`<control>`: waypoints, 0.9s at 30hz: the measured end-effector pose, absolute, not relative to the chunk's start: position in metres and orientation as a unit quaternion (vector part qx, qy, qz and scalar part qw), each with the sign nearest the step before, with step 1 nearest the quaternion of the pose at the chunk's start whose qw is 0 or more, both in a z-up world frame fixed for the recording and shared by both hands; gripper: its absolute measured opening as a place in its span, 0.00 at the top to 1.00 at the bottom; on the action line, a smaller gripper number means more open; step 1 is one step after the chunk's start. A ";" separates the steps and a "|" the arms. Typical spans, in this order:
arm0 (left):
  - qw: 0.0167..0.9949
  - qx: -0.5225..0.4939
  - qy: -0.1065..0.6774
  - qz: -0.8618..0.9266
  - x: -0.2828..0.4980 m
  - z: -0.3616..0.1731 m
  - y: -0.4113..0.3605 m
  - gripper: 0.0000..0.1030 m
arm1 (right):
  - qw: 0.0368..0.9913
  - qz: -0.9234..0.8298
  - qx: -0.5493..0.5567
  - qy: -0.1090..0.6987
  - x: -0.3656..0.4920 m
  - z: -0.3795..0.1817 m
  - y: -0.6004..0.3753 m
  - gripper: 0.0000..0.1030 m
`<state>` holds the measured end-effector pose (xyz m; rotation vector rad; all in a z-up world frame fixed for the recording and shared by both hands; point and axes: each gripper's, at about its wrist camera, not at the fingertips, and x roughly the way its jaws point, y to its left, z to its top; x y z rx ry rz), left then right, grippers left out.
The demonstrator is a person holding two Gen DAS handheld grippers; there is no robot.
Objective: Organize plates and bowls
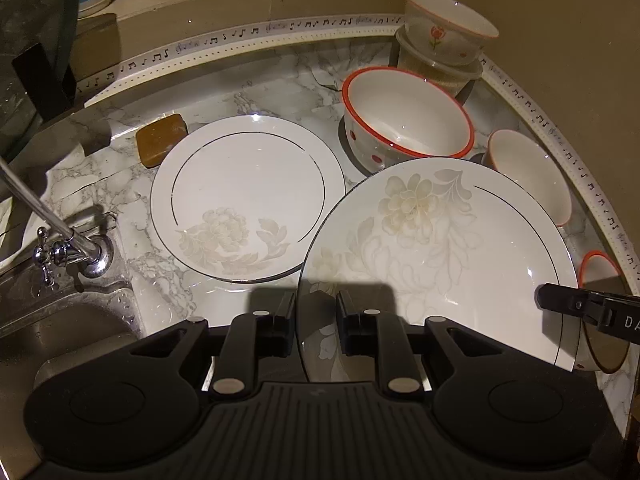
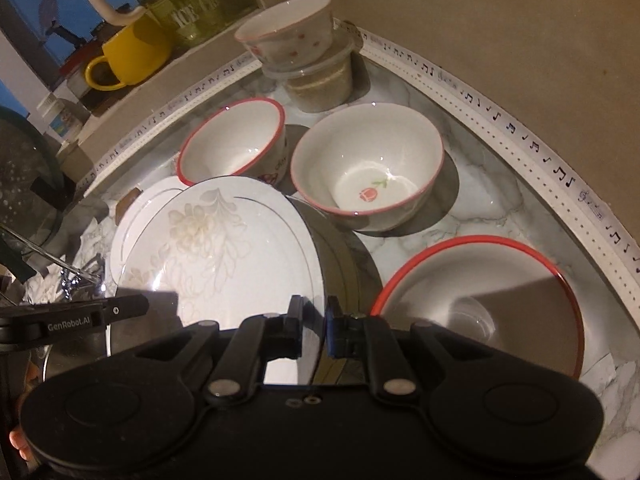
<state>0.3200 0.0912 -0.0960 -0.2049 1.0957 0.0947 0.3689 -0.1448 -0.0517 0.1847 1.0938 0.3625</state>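
Note:
A large white plate with a pale flower pattern (image 1: 440, 248) is held tilted above the marble counter. My left gripper (image 1: 316, 316) is shut on its left rim, and my right gripper (image 2: 316, 320) is shut on the opposite rim of the same plate (image 2: 224, 248). A second flowered plate (image 1: 248, 200) lies flat on the counter to the left, partly under the held one. Behind stand a red-rimmed dotted bowl (image 1: 404, 120), a tulip bowl (image 2: 368, 164) and a small bowl (image 2: 288, 32) stacked on a plastic container. A wide red-rimmed bowl (image 2: 480, 304) sits at the right.
A chrome faucet (image 1: 68, 248) and steel sink (image 1: 60, 328) are at the left. A brown block (image 1: 162, 140) lies behind the flat plate. A yellow mug (image 2: 128, 56) and jars stand on the back ledge. A music-note trim (image 2: 560, 172) edges the counter against the walls.

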 end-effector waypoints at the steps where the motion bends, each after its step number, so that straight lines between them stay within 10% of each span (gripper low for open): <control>1: 0.847 -0.097 0.521 0.047 0.322 -0.097 0.091 0.81 | 0.834 0.170 0.087 0.518 0.370 -0.053 -0.145 0.88; 27: 0.850 -0.074 0.521 0.036 0.327 -0.105 0.083 0.81 | 0.842 0.166 0.035 0.512 0.376 -0.052 -0.136 0.86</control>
